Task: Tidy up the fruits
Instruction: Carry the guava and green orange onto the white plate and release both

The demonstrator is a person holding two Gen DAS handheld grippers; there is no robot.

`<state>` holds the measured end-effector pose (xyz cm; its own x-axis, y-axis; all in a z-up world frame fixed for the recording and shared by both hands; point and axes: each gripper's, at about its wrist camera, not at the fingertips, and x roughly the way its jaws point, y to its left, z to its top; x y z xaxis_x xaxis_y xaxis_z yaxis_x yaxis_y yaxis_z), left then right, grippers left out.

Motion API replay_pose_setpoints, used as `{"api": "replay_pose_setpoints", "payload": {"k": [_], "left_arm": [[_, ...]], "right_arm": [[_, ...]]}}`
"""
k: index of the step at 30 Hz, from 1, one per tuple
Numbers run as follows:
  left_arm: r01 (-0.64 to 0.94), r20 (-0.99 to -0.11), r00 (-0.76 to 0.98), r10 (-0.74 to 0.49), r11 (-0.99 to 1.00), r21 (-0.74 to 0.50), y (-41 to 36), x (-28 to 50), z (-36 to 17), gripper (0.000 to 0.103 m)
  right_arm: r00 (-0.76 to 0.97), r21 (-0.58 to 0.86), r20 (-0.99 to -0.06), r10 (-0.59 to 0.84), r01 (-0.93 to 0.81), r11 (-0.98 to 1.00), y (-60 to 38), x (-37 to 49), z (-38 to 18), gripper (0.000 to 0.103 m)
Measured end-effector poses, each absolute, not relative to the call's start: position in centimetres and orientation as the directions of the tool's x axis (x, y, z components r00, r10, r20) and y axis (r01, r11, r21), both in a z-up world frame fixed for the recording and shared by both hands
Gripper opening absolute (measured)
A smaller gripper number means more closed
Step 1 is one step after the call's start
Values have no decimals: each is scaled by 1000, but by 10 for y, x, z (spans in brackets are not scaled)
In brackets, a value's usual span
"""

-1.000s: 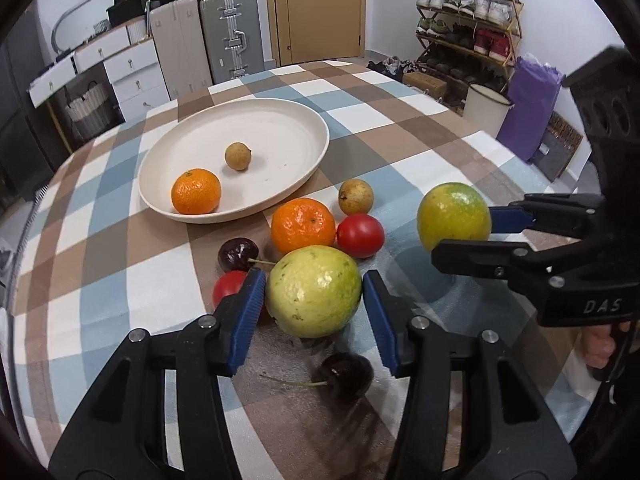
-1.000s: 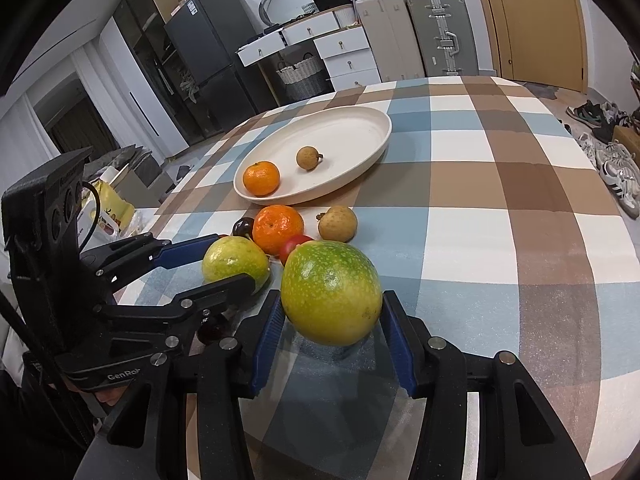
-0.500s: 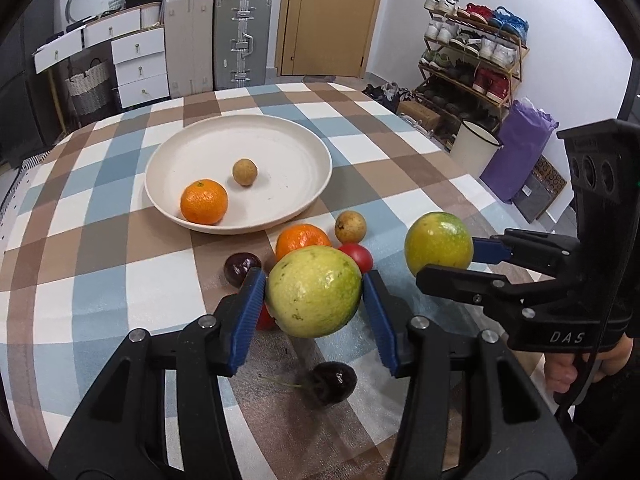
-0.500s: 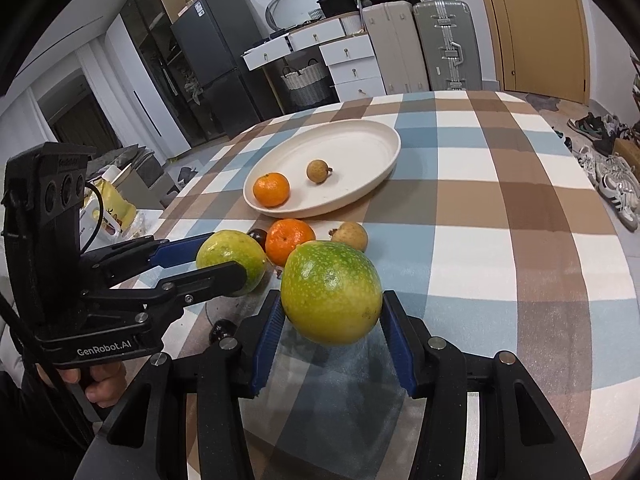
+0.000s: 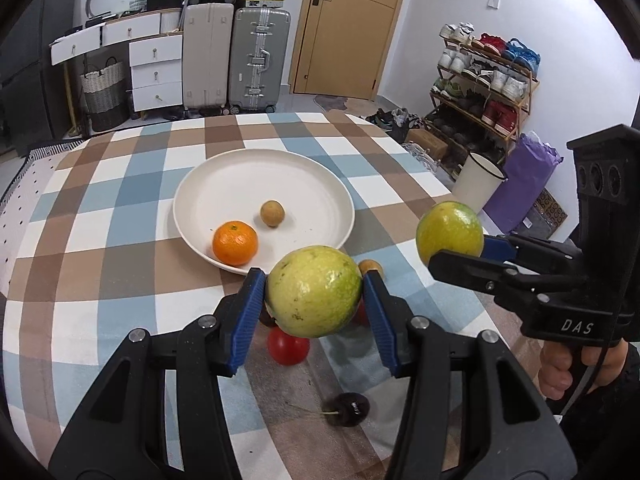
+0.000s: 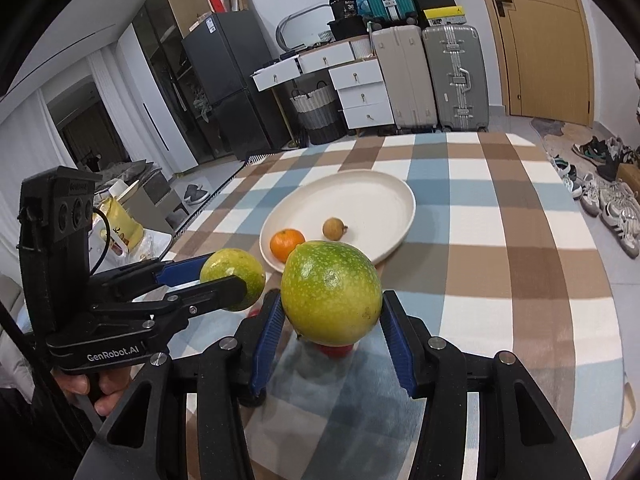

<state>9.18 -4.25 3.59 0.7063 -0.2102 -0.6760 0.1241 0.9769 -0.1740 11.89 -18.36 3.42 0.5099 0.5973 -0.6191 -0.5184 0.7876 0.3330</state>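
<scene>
The left gripper (image 5: 314,292) has its jaws closed on a pale green fruit (image 5: 314,290); the right gripper (image 6: 331,304) clamps a darker green fruit (image 6: 331,293), both above the counter (image 5: 120,264).

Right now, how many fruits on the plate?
2 on the white plate: an orange mandarin near its front rim and a small brown longan just behind it. Nothing on the plate looks hidden.

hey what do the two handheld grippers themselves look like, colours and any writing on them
Both are black plastic pistol-grip tools with ribbed blue pads inside the jaws and silver screw heads along the fingers. The left gripper reads "GenRobot.AI" in white, with a black cable looping behind its boxy top. The right gripper reads "DAS". Dark sleeves show at both hands.
</scene>
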Motion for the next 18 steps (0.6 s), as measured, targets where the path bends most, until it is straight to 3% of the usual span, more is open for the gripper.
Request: {"api": "replay_pose_setpoints", "payload": {"k": [18], "left_arm": [[76,-673,721,-168,984,-163,-22,130,39,48]], "right_arm": [[499,328,-607,619,-552,767,-153,152,45,50]]}}
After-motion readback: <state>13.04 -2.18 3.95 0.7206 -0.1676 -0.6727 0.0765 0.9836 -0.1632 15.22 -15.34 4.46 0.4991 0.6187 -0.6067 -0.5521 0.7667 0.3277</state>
